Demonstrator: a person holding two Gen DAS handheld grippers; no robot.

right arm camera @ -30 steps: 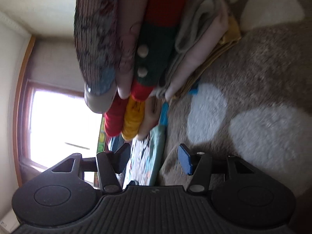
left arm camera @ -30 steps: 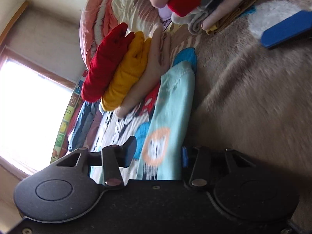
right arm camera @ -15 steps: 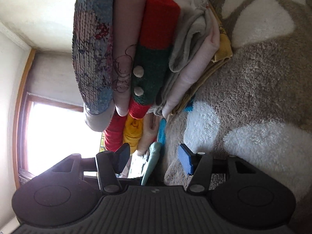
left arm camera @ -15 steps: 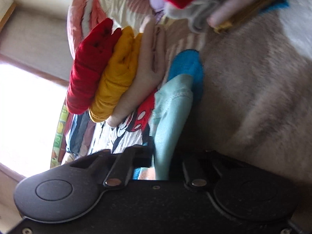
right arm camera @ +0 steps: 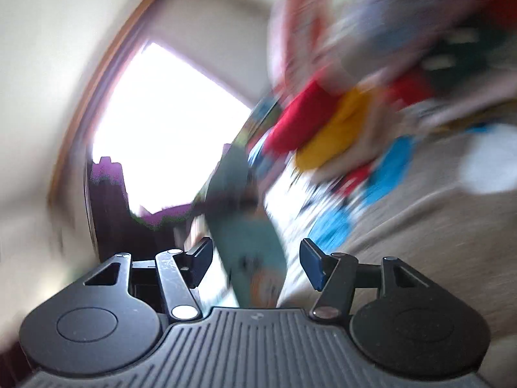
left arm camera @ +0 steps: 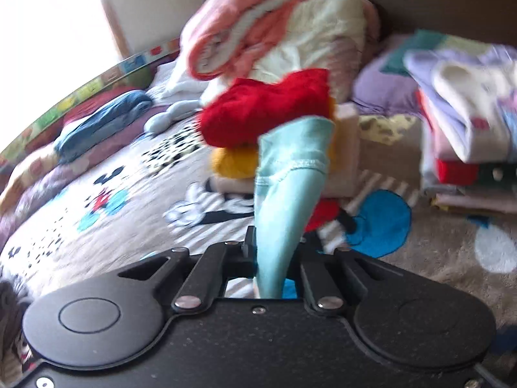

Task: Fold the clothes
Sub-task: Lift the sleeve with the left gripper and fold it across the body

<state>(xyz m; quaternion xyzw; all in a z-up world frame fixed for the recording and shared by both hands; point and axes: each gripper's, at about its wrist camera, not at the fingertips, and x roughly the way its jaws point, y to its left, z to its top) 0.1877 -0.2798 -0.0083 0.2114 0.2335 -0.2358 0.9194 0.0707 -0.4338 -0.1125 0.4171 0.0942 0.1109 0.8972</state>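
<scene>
Hanging up out of the left gripper (left arm camera: 273, 255) is a pale teal garment (left arm camera: 287, 200), its jaws pinched narrow on the cloth so that a stitched hem flares above them. The same teal garment (right arm camera: 245, 226) shows in the right wrist view, badly blurred, running between the fingers of the right gripper (right arm camera: 255, 258), whose jaws stand wide apart with a gap on each side of the cloth; whether anything touches it there cannot be told.

Just behind the held garment in the left wrist view sits a small stack of folded clothes: a red piece (left arm camera: 268, 106) on top, a yellow one (left arm camera: 236, 161) under it, and a pale pink one (left arm camera: 342, 155) at the bottom. The stack rests on a cartoon-print blanket (left arm camera: 113, 194) spread over the bed. Behind it lies a heap of pink and cream bedding (left arm camera: 274, 32). To the right stands a taller pile of folded clothes (left arm camera: 468, 129) on a tan rug with white spots (left arm camera: 452, 258). A blue garment (left arm camera: 103, 126) lies crumpled at the far left near the bright window (right arm camera: 168, 110).
</scene>
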